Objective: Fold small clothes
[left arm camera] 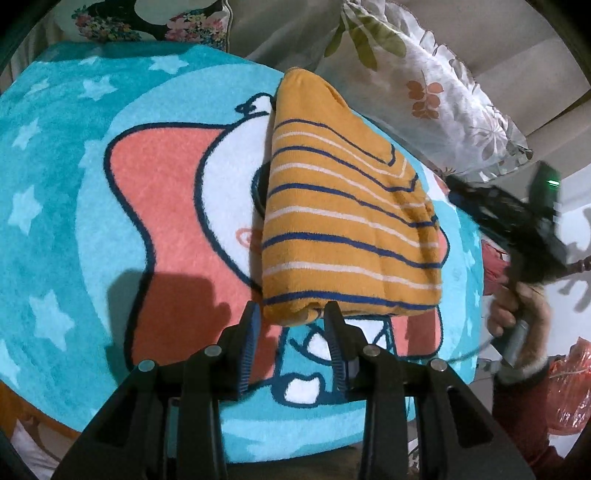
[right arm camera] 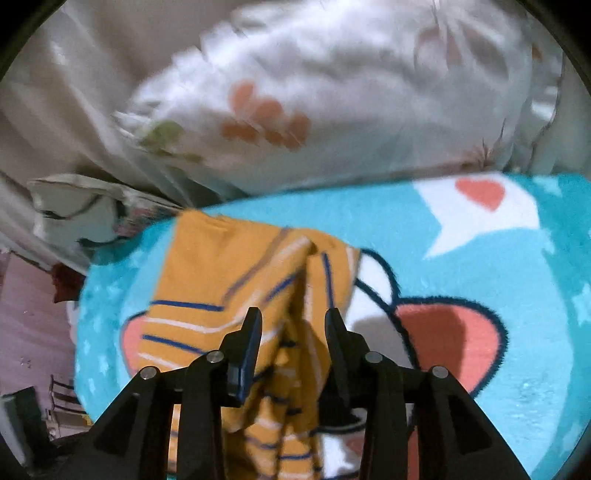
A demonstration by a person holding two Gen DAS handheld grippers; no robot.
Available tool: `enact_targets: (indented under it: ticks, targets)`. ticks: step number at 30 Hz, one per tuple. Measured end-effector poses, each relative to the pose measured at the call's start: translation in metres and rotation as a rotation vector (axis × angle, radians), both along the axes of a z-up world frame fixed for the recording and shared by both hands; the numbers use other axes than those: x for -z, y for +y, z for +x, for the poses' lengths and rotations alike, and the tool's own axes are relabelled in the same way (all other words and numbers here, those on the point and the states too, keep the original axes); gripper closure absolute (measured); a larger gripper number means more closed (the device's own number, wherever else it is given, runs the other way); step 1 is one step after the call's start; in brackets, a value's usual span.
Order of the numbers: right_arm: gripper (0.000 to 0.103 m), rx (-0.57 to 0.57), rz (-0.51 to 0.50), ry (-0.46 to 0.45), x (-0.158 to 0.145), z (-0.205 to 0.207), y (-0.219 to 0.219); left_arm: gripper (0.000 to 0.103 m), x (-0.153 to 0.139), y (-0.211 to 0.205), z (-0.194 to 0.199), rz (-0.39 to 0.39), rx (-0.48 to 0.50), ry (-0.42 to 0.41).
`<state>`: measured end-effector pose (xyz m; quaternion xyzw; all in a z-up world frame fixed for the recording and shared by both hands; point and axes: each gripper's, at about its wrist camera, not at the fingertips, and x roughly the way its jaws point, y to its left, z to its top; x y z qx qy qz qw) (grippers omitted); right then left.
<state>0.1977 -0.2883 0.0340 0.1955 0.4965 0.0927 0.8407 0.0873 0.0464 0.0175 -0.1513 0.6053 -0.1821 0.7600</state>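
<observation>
A small orange garment with blue and white stripes [left arm camera: 347, 221] lies folded on a turquoise cartoon rug [left arm camera: 74, 229]. My left gripper [left arm camera: 291, 314] is open, its fingertips right at the garment's near edge, holding nothing. In the right wrist view the same garment [right arm camera: 207, 280] lies on the rug [right arm camera: 480, 280], partly under my right gripper [right arm camera: 293, 319], which is open above it; this view is blurred. The right gripper also shows in the left wrist view [left arm camera: 517, 221], held in a hand at the rug's right side.
A white pillow with a leaf print [left arm camera: 424, 92] lies past the rug's far right edge, and shows in the right wrist view [right arm camera: 332, 92]. A floral cushion [left arm camera: 147, 22] sits at the back. An orange-red plastic bag [left arm camera: 569, 387] lies at the right.
</observation>
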Motion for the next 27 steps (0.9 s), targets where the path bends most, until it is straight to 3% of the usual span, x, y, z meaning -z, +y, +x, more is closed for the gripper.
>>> enact_targets:
  ticks: [4, 7, 10, 12, 16, 18, 22, 27]
  targets:
    - [0.064, -0.096, 0.055, -0.059, -0.023, -0.018, 0.028, 0.061, -0.001, -0.011, 0.006, 0.031, 0.0, -0.009]
    - [0.064, -0.162, 0.082, -0.023, -0.009, -0.023, 0.057, 0.06, -0.007, -0.02, 0.009, 0.055, 0.011, -0.035]
    - [0.065, -0.174, 0.023, 0.024, 0.013, -0.032, 0.07, 0.055, -0.013, -0.026, 0.007, 0.083, 0.024, -0.068]
    - [0.078, -0.146, -0.07, 0.073, 0.03, -0.039, 0.069, 0.053, -0.015, -0.027, 0.005, 0.095, 0.028, -0.078]
    - [0.08, -0.115, -0.111, 0.13, 0.047, -0.048, 0.057, 0.053, -0.011, -0.023, 0.003, 0.107, 0.013, -0.063]
    - [0.078, -0.103, -0.165, 0.143, 0.054, -0.053, 0.055, 0.053, -0.009, -0.021, 0.002, 0.109, 0.002, -0.053]
    - [0.073, -0.069, -0.123, 0.16, 0.06, -0.058, 0.043, 0.052, -0.011, -0.019, -0.002, 0.126, -0.009, -0.069]
    - [0.06, -0.052, -0.142, 0.155, 0.057, -0.066, 0.035, 0.047, -0.012, -0.019, -0.007, 0.143, -0.02, -0.087]
